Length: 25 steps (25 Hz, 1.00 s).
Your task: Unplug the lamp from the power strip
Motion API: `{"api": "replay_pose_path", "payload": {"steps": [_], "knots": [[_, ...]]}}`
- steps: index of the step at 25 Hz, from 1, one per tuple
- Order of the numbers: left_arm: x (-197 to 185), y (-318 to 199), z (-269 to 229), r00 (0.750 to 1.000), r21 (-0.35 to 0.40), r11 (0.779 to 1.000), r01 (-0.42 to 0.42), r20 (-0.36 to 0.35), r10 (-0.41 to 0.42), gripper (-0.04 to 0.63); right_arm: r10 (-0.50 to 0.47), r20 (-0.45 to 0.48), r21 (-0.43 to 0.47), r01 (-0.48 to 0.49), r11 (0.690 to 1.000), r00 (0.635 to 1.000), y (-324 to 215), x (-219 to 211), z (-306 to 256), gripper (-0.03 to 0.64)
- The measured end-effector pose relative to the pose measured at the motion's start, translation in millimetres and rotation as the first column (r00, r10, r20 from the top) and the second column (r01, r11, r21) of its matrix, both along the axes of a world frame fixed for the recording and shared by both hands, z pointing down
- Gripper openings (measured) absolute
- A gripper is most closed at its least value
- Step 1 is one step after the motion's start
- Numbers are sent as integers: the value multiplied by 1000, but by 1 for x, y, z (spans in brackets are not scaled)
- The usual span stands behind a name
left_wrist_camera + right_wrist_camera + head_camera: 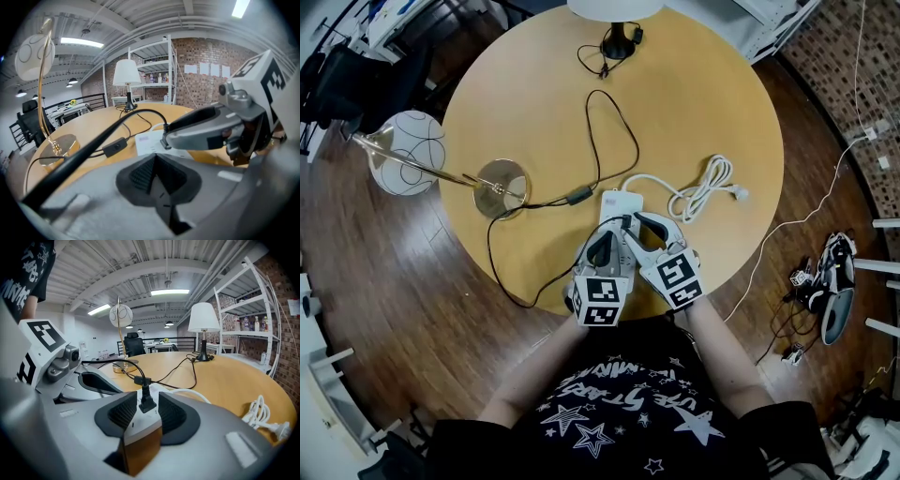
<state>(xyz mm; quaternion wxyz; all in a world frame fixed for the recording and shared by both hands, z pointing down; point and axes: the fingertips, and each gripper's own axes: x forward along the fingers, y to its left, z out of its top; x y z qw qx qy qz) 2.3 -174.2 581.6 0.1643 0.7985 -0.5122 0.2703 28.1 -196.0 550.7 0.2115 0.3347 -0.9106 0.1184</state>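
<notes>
Right gripper (144, 417), lower centre of the head view: jaws released and spread wide. The black plug (146, 402) stands upright between them, pads clear of it. The plug sits in the white power strip (619, 200), mid-frame on the round table (722, 112). Left gripper (157, 177) is just left of it, jaws clenched together on nothing. The gold lamp (500, 183) stands left of centre, its cord (614, 127) looping toward the top.

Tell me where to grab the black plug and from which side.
Grip the black plug by its body's two sides, low, coming from the white power strip's near end. It stands upright in its socket, cord leaving its top, between the right gripper's open jaws.
</notes>
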Motion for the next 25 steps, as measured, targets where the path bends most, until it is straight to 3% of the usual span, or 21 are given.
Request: {"api": "replay_pose_path", "payload": {"steps": [7, 12, 19, 25], "knots": [[-1, 0, 1, 1000, -1, 1000, 6, -5, -6, 5, -31, -73, 3, 32, 999, 997, -6, -12, 14, 146], [-1, -1, 0, 1000, -2, 1000, 14, -10, -14, 5, -41, -207, 78, 58, 995, 978, -9, -15, 14, 133], [-2, -1, 0, 1000, -5, 1000, 16, -21, -16, 5, -31, -214, 128, 60, 990, 976, -7, -18, 11, 112], [-1, -1, 2, 1000, -7, 1000, 15, -17, -15, 5, -21, -142, 98, 35, 995, 990, -8, -16, 9, 101]]}}
